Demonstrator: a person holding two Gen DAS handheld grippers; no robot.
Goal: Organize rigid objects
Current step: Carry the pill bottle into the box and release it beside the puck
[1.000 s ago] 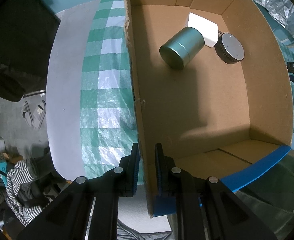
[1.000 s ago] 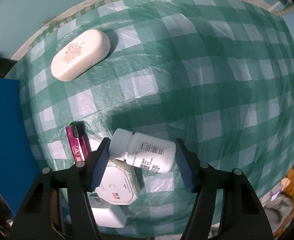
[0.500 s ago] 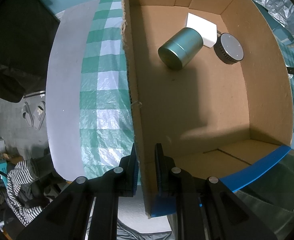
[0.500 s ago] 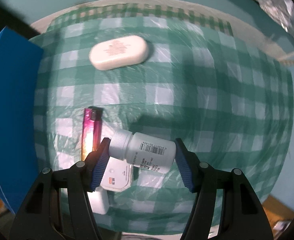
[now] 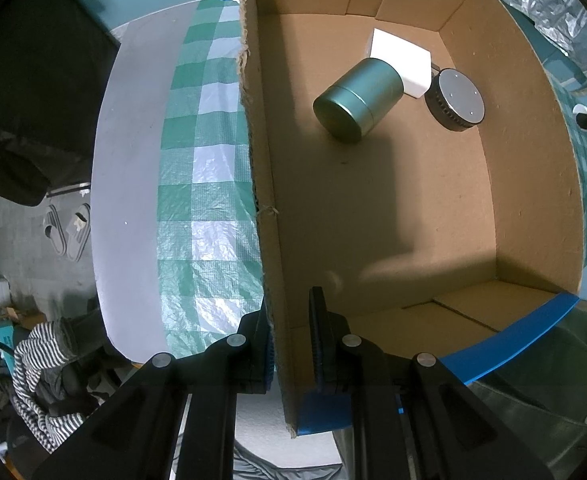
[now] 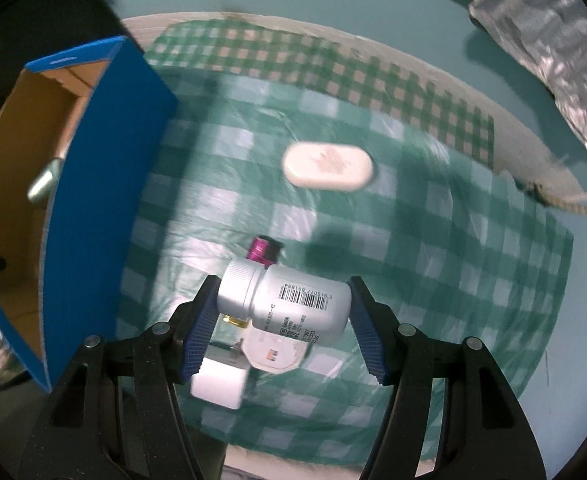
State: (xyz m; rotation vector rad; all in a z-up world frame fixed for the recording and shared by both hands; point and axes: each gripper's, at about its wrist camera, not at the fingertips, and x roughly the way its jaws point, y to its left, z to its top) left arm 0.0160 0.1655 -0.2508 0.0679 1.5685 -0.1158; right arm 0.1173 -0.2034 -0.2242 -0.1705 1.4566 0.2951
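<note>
Cardboard box point(image 5: 393, 208), its wall pinched by the left claw point(image 5: 291, 344), holds three items; right claw point(image 6: 283, 320) grips a white bottle point(image 6: 289, 306) aloft, box at nine o'clock, four items left on the bench point(image 6: 433, 248).

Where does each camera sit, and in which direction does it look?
Left wrist: on the left gripper, looking down into the cardboard box at a green tin, a white block and a round disc; its jaws clamp the box wall.
Right wrist: on the right gripper, looking down at the checked tablecloth; its jaws hold a white bottle.
Shared: the box and the tablecloth.
</note>
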